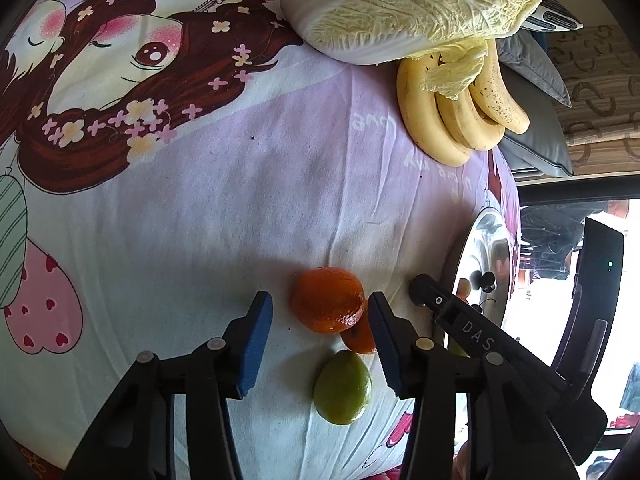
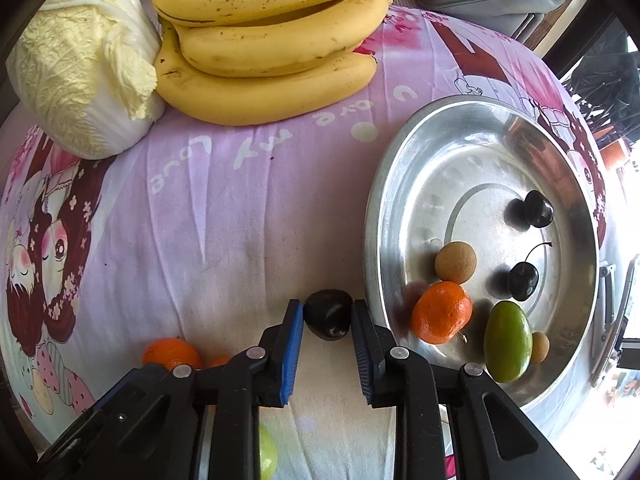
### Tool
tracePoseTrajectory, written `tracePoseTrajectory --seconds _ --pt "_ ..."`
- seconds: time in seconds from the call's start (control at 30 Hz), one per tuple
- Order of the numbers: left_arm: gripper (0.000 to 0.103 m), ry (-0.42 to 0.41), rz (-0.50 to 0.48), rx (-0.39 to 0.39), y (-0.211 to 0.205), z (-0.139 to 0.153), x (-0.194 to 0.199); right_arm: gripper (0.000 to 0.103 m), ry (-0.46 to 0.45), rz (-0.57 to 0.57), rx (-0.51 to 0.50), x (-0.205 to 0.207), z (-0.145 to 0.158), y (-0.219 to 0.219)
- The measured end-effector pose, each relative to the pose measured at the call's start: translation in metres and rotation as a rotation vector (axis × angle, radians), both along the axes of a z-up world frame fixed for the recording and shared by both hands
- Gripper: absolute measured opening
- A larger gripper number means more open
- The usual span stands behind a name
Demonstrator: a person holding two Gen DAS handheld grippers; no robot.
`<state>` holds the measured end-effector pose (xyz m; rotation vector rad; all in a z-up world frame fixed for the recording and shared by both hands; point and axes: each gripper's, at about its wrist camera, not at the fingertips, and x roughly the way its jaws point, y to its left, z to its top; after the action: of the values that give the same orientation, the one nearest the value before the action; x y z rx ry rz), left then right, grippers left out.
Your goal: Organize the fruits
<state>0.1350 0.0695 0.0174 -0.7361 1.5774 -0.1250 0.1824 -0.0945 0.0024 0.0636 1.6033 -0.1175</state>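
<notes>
Right wrist view: the right tool (image 2: 327, 320) points down at a cloth-covered surface printed with cartoon girls (image 2: 224, 216). Its blue pads are clamped on a dark plum-like fruit (image 2: 329, 313), one pad touching each side, and the fruit rests on the cloth just left of the steel bowl's rim (image 2: 374, 216). Inside the bowl lie an orange mandarin (image 2: 441, 311), a green oval fruit (image 2: 507, 346), two tan round fruits, the larger (image 2: 455, 262) just above the mandarin and the smaller (image 2: 540, 346) touching the green fruit's right side, and two dark cherries (image 2: 538, 209) (image 2: 523, 281), one of them with a curved stem. At the top of this view a bunch of bananas (image 2: 264, 60) lies on the cloth, touching a head of napa cabbage (image 2: 80, 76) on its left. At lower left another mandarin (image 2: 172, 353) shows, partly hidden by the tool's black frame.

In the left wrist view, the left tool (image 1: 320, 316) tilts down over the cloth with its jaws apart. A mandarin (image 1: 327, 299) sits between the blue pads, close to the right-hand pad; whether that pad touches it I cannot tell, and the left-hand pad stands clear. A second, smaller orange fruit (image 1: 360, 336) is tucked under it against the right-hand pad. A green fruit (image 1: 342, 387) lies on the cloth just below them, between the tool's arms. The right tool's black body, marked "DAS" (image 1: 476, 334), reaches in from the right, beside the bowl's edge (image 1: 468, 248).
</notes>
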Motion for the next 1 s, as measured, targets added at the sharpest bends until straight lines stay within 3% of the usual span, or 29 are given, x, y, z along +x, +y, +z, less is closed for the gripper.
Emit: tracePoseTrajectory --seconds 0.1,0.17,0.47,0.9,1.0 --pt "0.046 -0.006 -0.016 0.013 -0.003 0.001 0.000 0.027 0.002 -0.004 0.016 -0.004 0.000 -0.005" --pt "0.038 -0.008 -0.020 0.005 -0.005 0.000 0.000 0.027 -0.002 -0.003 0.021 -0.006 0.001 -0.008" --pt "0.037 -0.034 -0.046 0.048 -0.011 0.004 0.001 0.027 -0.037 -0.012 0.067 -0.021 0.006 -0.016" --pt "0.037 -0.064 -0.056 0.136 -0.007 0.016 0.000 0.027 -0.150 -0.019 0.190 -0.040 0.045 -0.032" --pt "0.037 -0.064 -0.059 0.167 -0.006 0.018 0.001 0.027 -0.145 -0.013 0.163 -0.043 0.046 -0.036"
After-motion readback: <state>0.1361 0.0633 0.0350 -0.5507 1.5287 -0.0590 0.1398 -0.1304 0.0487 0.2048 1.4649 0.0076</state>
